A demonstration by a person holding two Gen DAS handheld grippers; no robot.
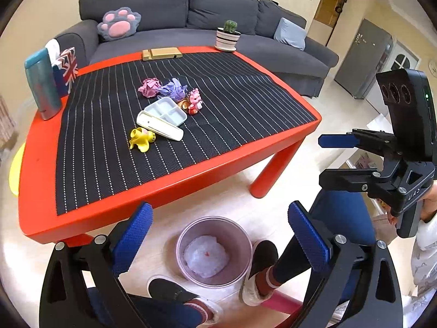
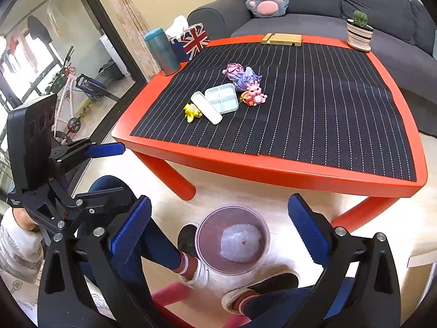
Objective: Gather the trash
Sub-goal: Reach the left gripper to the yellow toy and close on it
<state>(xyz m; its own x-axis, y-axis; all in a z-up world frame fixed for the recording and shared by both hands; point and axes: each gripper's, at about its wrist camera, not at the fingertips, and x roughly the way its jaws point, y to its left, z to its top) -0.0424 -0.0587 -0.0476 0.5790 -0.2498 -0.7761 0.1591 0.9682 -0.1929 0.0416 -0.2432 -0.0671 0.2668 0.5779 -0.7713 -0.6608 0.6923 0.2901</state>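
Both grippers (image 1: 220, 239) (image 2: 218, 232) released over floor bin (image 1: 214, 251), red table (image 1: 35, 191) beyond, perhaps sofa-side.

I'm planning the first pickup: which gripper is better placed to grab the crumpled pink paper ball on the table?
Left gripper, probably: the pink paper ball lies toward the table's left. Both grippers hang open over the bin.

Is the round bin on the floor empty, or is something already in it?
Not empty. The bin holds one pale crumpled lump lying at its bottom.
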